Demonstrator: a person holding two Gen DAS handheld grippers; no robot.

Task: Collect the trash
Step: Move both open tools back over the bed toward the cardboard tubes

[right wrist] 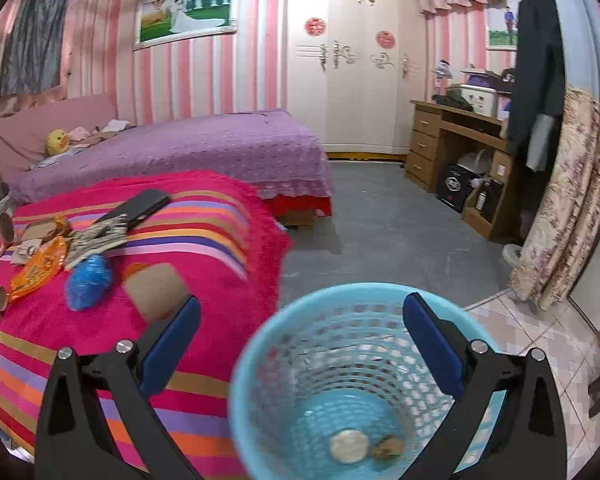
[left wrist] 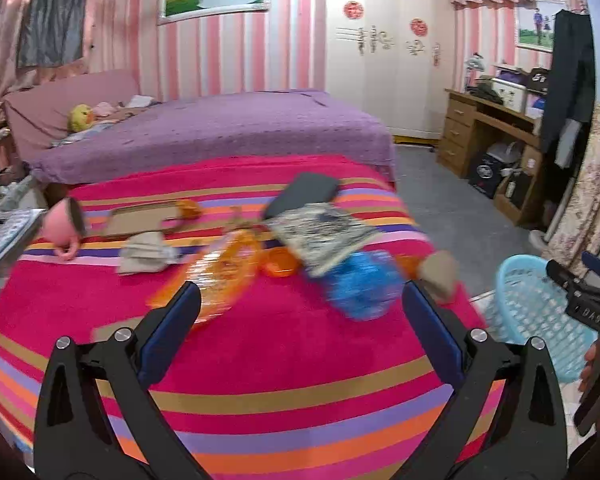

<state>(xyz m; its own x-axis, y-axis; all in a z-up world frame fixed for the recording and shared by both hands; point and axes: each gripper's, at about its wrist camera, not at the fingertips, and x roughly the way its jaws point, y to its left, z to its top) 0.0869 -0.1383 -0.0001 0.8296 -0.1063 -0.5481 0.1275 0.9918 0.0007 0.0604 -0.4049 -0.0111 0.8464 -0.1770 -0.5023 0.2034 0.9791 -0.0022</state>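
Left claw: spread wide, holding nothing; aim your approach at the blue bag, left of the basket.
Right claw: spread, holding nothing, above basket; keep clear.

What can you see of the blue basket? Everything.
The blue basket is a light-blue round bin, seemingly plastic, with a solid rim and lattice walls. It stands open-topped on the floor beside the striped bed. Two small pieces lie at its bottom: a pale round one and a brownish one. The right gripper hovers above it, open and empty.
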